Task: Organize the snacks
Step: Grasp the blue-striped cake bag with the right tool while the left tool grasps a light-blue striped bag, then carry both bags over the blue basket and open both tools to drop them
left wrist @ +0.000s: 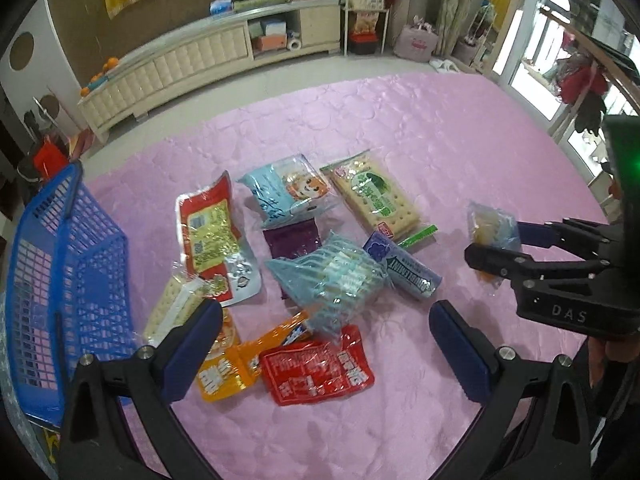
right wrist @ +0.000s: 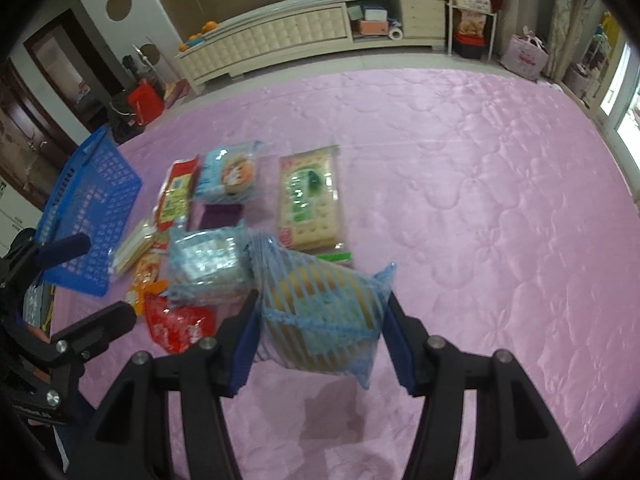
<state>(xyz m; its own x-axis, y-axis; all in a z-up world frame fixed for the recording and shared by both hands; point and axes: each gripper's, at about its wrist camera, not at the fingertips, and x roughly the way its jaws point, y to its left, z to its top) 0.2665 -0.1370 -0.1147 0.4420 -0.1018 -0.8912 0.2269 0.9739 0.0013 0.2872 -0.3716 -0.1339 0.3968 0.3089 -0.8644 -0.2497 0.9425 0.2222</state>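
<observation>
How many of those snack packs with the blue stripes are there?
2. One blue-striped pack is held off the bedspread between the right gripper's pads. The other lies in the middle of the snack pile. More might be hidden under other packets.

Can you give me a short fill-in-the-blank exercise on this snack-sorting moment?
1. The right gripper is shut on a blue-striped snack packet, held ____ the pink cover.
2. The basket left of the snack pile is coloured ____.
3. The left gripper has its fingers ____, with nothing held.
4. The green-labelled cracker pack lies ____ the basket.

Missing words: above; blue; open; outside
</observation>
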